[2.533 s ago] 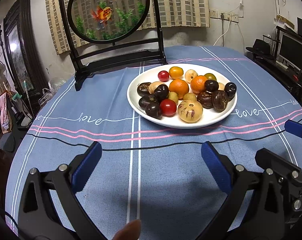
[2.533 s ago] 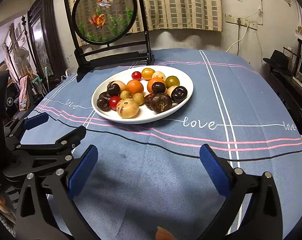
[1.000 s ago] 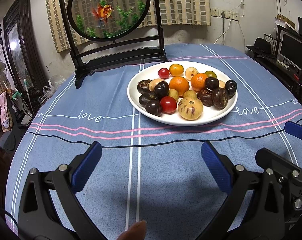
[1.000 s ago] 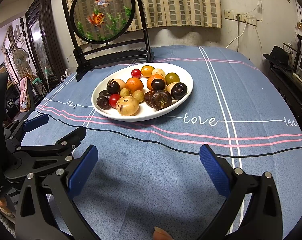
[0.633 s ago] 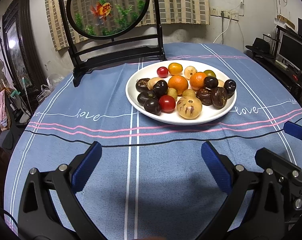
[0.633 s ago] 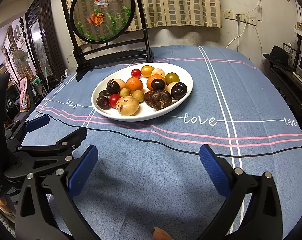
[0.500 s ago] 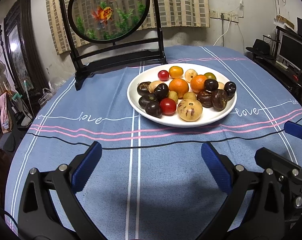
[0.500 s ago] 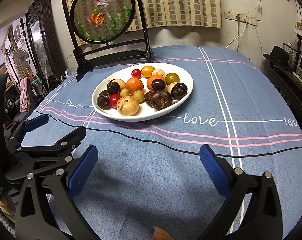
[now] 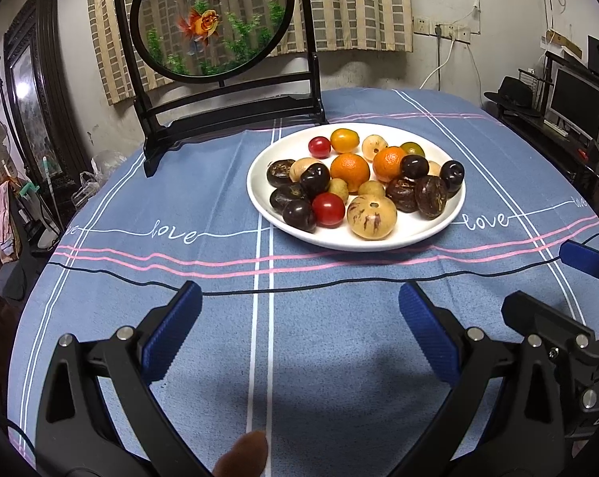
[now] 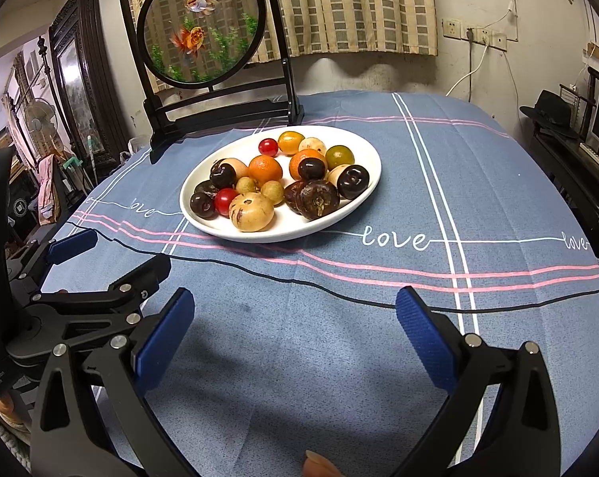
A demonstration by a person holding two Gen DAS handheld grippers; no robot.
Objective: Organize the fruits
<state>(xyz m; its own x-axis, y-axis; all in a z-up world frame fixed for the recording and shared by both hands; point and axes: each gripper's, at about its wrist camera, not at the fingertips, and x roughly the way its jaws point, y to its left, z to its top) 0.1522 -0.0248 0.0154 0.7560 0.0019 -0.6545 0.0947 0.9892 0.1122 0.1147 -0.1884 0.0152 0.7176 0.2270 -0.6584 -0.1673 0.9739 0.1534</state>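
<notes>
Already the fruits (image 9: 355,183) lie heaped on the white plate (image 9: 454,214), far of both grippers; left gripper (image 9: 299,334) and right gripper (image 10: 291,334) hang spread, empty: sorted or unsorted, undecidable.

The surface (image 9: 339,357) is round, covered by a blue cloth (image 10: 438,183) with white and pink stripes and repeated "love" lettering. A white plate (image 9: 418,230) loaded with mixed fruit rests directly on the cloth. Beyond the plate, at its far left, stands a black-framed round goldfish screen (image 9: 220,115).
</notes>
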